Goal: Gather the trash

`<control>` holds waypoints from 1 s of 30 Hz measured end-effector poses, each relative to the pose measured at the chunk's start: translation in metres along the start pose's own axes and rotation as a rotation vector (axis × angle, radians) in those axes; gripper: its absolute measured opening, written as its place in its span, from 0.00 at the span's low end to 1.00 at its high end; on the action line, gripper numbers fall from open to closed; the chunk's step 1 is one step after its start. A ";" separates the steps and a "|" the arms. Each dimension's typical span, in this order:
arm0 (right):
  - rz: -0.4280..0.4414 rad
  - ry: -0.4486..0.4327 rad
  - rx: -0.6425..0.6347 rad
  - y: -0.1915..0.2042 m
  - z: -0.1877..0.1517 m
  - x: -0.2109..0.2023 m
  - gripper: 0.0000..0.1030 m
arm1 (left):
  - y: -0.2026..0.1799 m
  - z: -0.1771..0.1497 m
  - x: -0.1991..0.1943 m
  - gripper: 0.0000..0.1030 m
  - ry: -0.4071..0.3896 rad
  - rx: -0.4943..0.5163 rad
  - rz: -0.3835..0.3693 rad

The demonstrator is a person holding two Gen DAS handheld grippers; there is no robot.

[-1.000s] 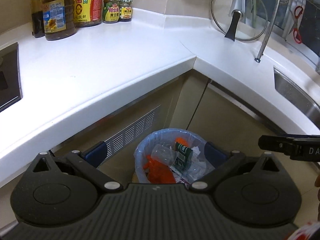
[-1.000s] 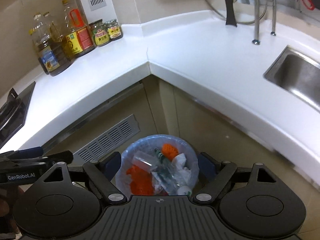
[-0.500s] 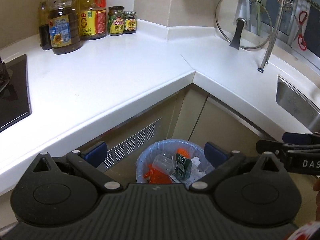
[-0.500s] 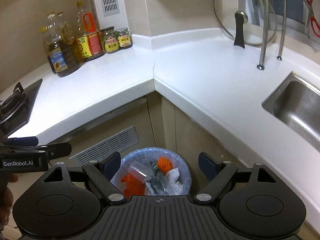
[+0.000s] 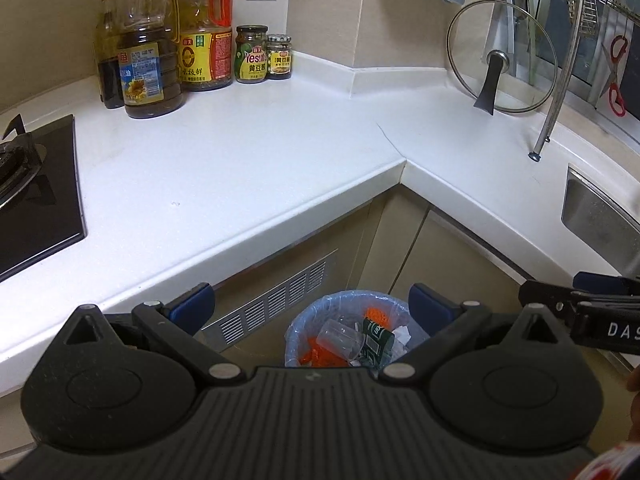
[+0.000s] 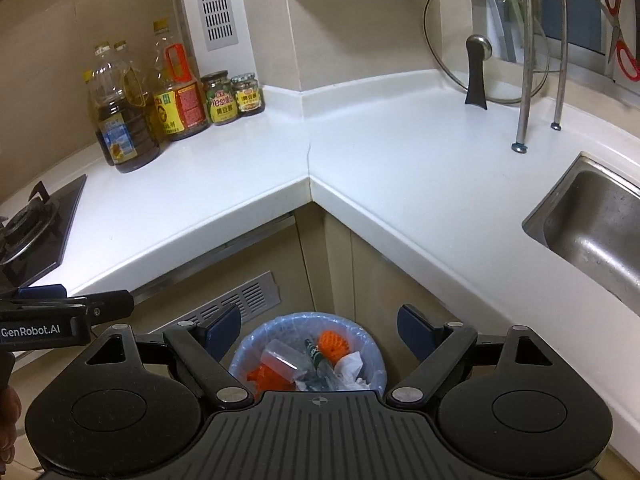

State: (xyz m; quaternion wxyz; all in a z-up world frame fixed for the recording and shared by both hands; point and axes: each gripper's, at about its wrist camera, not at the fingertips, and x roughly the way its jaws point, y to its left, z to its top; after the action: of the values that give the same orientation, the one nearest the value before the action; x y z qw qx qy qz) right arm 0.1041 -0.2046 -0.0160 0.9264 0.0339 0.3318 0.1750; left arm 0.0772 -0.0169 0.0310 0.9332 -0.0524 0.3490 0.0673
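A round bin with a blue liner (image 5: pixel 298 322) (image 6: pixel 374 350) stands on the floor in the counter's inside corner. It holds a clear plastic cup (image 5: pixel 338 334) (image 6: pixel 280 358), orange netting (image 6: pixel 334 342), a green wrapper (image 5: pixel 374 338) and crumpled white paper (image 6: pixel 350 364). My left gripper (image 5: pixel 312 306) is open and empty, held high above the bin. My right gripper (image 6: pixel 318 324) is also open and empty above the bin. Each gripper shows at the other view's edge, the right one in the left wrist view (image 5: pixel 580 304) and the left one in the right wrist view (image 6: pixel 68 308).
The white L-shaped counter (image 5: pixel 240 152) (image 6: pixel 400 160) carries oil bottles (image 5: pixel 148 64) and jars (image 5: pixel 251 55) at the back. A gas hob (image 5: pixel 28 184) is at the left, a steel sink (image 6: pixel 592 232) at the right. A glass lid (image 5: pixel 500 56) leans on the wall.
Both grippers have risen and tilted up. The bin looks smaller and lower in both views, and more of the counter and wall shows.
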 end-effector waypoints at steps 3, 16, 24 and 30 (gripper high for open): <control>-0.006 0.002 -0.004 0.001 -0.001 -0.002 0.83 | -0.001 -0.001 0.000 0.99 0.001 0.004 -0.010; -0.043 0.018 -0.005 -0.002 -0.003 -0.002 0.83 | -0.004 -0.004 0.003 0.99 0.011 0.031 -0.027; -0.048 0.020 -0.003 -0.003 -0.005 -0.003 0.83 | -0.008 -0.007 0.004 0.99 0.022 0.053 -0.033; -0.050 0.026 -0.004 -0.003 -0.007 -0.004 0.83 | -0.008 -0.010 0.003 0.99 0.030 0.058 -0.028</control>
State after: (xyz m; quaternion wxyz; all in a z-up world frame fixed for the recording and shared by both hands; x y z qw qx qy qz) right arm 0.0980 -0.2091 -0.0200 0.9261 0.0215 0.3444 0.1527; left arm 0.0746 -0.0259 0.0218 0.9298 -0.0310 0.3641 0.0432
